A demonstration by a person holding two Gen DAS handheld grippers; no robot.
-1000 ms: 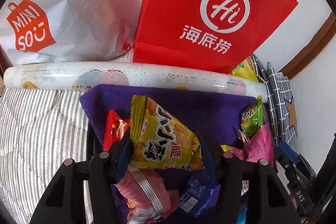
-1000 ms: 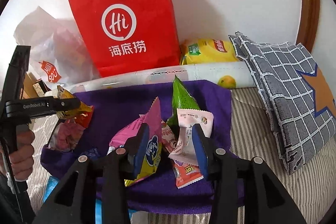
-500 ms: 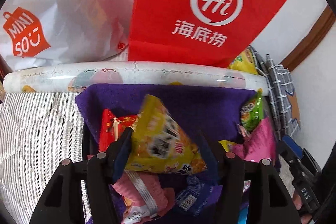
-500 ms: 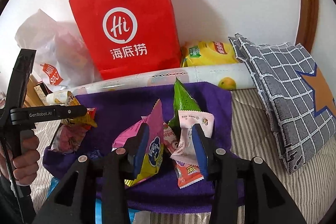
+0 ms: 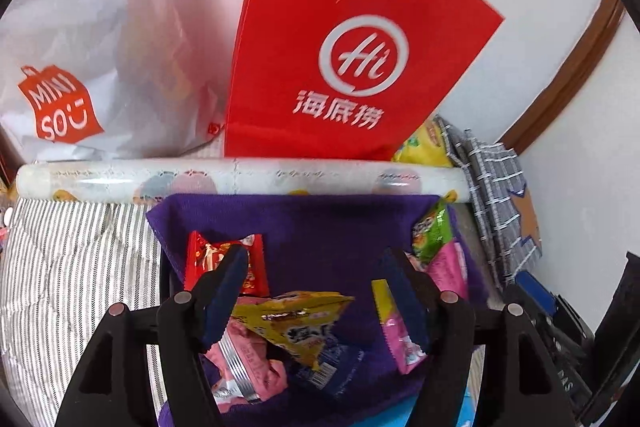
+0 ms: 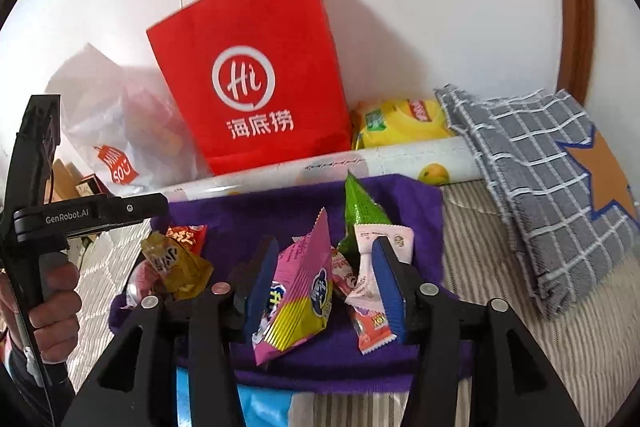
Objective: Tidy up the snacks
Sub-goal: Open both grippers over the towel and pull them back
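Observation:
Several snack packets lie on a purple cloth [image 5: 320,227]. My left gripper [image 5: 316,259] hangs above them with its jaws opening and nothing between the pads. A yellow packet [image 5: 296,323] lies loose below it on a pink packet [image 5: 248,359] and a blue one [image 5: 328,367]. A red packet [image 5: 256,263] sits behind the left finger. My right gripper [image 6: 325,247] is also opening. A pink-and-yellow packet [image 6: 300,291] stands between its fingers, unpressed. A pale pink packet [image 6: 372,267] leans by the right finger, with a green packet [image 6: 362,207] behind it.
A red paper bag [image 5: 360,67] and a white plastic bag [image 5: 100,47] stand against the wall behind a patterned roll [image 5: 240,179]. A grey checked cloth [image 6: 540,167] and a yellow chip bag [image 6: 400,119] lie at the right. Striped bedding [image 5: 72,267] surrounds the cloth. A hand [image 6: 52,291] holds the left tool.
The left jaws have spread and the yellow packet has dropped out of them onto the pile. The right jaws have widened too. Both grippers have risen a little.

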